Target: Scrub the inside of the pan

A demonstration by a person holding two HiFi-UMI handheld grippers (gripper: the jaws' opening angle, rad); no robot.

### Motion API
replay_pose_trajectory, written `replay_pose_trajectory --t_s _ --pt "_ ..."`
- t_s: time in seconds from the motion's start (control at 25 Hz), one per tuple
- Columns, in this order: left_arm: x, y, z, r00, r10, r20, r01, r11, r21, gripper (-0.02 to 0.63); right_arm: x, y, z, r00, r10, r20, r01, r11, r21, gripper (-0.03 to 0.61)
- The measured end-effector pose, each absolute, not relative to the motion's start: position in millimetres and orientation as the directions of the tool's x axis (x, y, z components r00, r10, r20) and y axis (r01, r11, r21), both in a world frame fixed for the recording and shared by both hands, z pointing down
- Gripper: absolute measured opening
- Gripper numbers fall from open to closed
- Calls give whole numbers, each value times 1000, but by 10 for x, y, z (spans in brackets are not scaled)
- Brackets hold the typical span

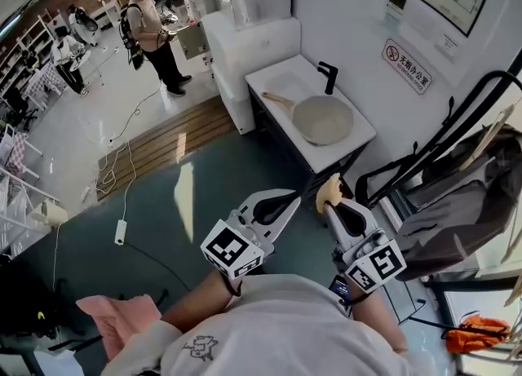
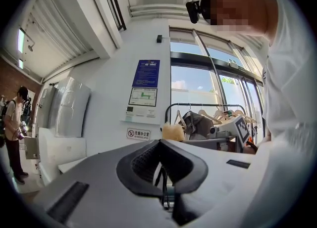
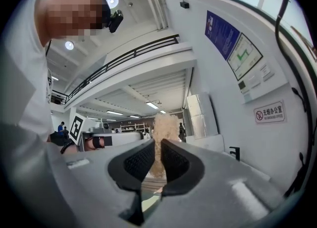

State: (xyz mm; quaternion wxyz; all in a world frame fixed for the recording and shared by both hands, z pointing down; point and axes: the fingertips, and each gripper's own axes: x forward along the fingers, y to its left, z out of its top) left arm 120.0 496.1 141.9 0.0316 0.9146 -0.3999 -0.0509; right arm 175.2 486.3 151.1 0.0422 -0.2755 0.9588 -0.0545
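White counter (image 1: 280, 79) at 12 o'clock carries pan (image 1: 325, 120), handle toward 10. Left gripper (image 1: 287, 200): jaws together, nothing between. Right gripper (image 1: 332, 205): clamped on sponge (image 1: 329, 190). Both sit well apart from pan, at its 6 o'clock.

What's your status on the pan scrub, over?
Left gripper shut, empty. Right gripper shut on sponge. Pan on counter ahead, not reached. Nothing seen blocking.

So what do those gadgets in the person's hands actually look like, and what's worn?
The left gripper and right gripper are light grey plastic shells, each with two jaws lined in ribbed black and a cube of black-and-white square markers at the back. The person wears a white top.
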Motion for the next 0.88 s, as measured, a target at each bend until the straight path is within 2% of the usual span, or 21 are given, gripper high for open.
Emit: replay_pose_trajectory --t_s 0.48,0.88 --pt "118 4631 1460 701 -710 -61 -699 -702 136 2 658 4533 1554 -825 -565 -29 -556 819 -144 38" --pt "126 4068 1645 709 -704 -38 -689 -704 172 1 669 3962 1734 -825 -565 -5 -556 813 -172 38"
